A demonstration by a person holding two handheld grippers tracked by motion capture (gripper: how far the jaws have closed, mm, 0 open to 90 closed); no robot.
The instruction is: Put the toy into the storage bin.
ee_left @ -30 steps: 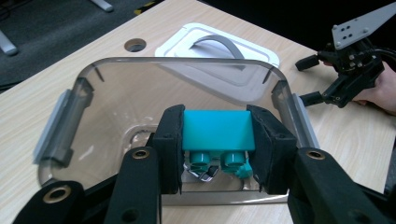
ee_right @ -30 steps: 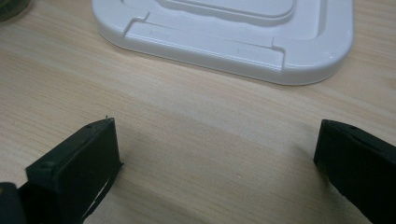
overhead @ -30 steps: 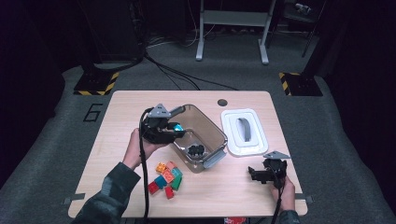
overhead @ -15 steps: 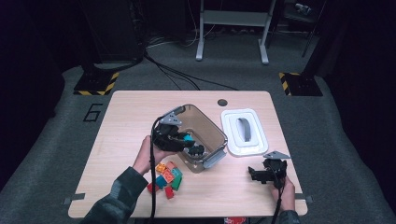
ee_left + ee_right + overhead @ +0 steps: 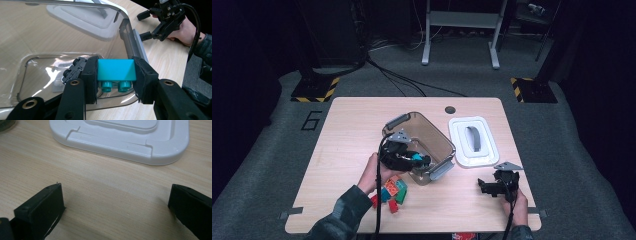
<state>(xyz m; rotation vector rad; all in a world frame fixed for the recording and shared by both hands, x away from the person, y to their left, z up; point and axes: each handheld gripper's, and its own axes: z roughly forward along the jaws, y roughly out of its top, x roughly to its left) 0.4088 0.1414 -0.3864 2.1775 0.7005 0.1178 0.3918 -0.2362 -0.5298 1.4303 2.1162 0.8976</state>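
My left gripper (image 5: 115, 75) is shut on a turquoise brick (image 5: 116, 70), studs pointing down, held inside the clear plastic bin (image 5: 437, 137). In the high view the left gripper (image 5: 418, 161) reaches over the bin's near-left wall with the turquoise brick (image 5: 416, 159) at its tip. A small black toy part (image 5: 74, 70) lies on the bin's floor just left of the jaws. My right gripper (image 5: 484, 187) rests near the table's front right, jaws wide apart with nothing between them; its view has the right gripper (image 5: 116, 202) over bare wood.
A pile of red, green and orange bricks (image 5: 391, 192) lies on the table in front of the bin. The bin's white lid (image 5: 474, 142) with a grey handle lies to the right, its near edge also in the right gripper view as the lid (image 5: 125, 137). A hole (image 5: 450, 109) marks the table's back edge.
My left gripper has come down and to the right with the turquoise brick, from above the bin's left rim into the bin. The right gripper has stayed put.
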